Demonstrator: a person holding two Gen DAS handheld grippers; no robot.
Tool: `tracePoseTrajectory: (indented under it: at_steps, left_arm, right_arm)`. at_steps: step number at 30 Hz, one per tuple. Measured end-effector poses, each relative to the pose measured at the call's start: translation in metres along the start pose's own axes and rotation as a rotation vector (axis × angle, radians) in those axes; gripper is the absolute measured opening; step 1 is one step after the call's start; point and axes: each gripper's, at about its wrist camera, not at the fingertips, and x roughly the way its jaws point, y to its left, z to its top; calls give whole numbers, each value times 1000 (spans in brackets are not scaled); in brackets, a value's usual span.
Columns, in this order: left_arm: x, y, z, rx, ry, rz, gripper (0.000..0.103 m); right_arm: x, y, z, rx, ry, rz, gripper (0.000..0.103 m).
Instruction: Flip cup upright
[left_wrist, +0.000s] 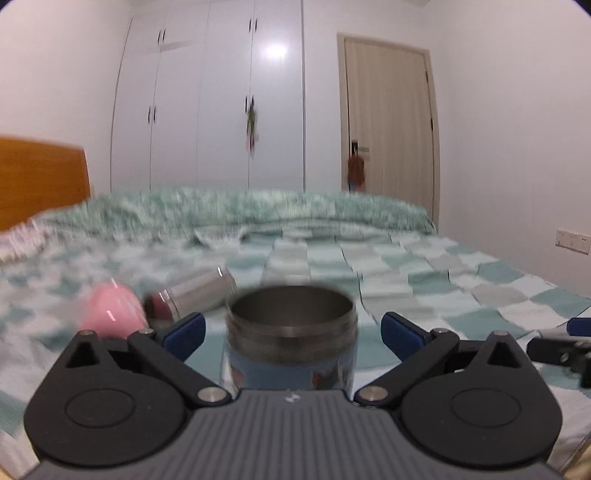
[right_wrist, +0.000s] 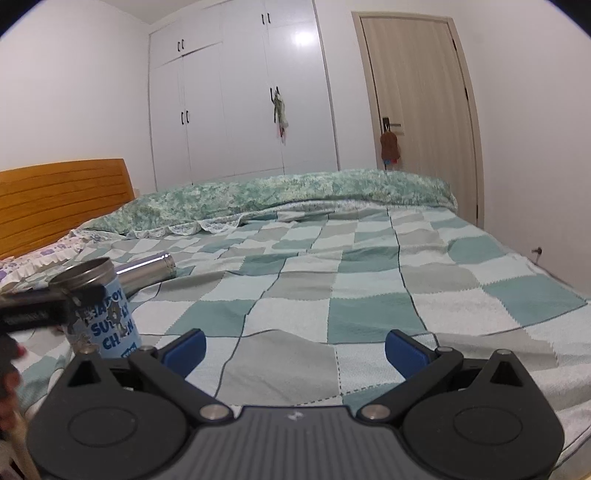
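Note:
A blue printed cup with a steel threaded rim (left_wrist: 291, 339) stands upright on the checked bedspread, mouth up. My left gripper (left_wrist: 291, 332) is open with a blue pad on each side of the cup, neither touching it. The cup also shows at the far left of the right wrist view (right_wrist: 105, 314), with the left gripper's black finger (right_wrist: 44, 302) beside it. My right gripper (right_wrist: 293, 350) is open and empty over the bed, well to the right of the cup.
A steel flask (left_wrist: 199, 293) lies on its side behind the cup, next to a pink egg-shaped object (left_wrist: 112, 312). The flask also shows in the right wrist view (right_wrist: 146, 271). A rolled green quilt (right_wrist: 295, 192) and wooden headboard (right_wrist: 62, 199) lie beyond.

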Motion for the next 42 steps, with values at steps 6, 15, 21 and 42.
tracePoseTrajectory:
  at_steps: [6,15,21,42]
  left_arm:
    - [-63,11,31,5,-105,-13,103]
    - [-129,27,-6,6,-31,16,103]
    - [-148,33,-45,-28,19,21,103]
    - [-156,28,-70,-15,-49,64,103]
  right_arm:
    - [-24,8,0,-2,-61,0,103]
    - [-79,39,-20,-87,-65,9,103]
    - [-111,50,-40,-134,-53,-6,103]
    - [-125,46,-53,-110,-93,-42,103]
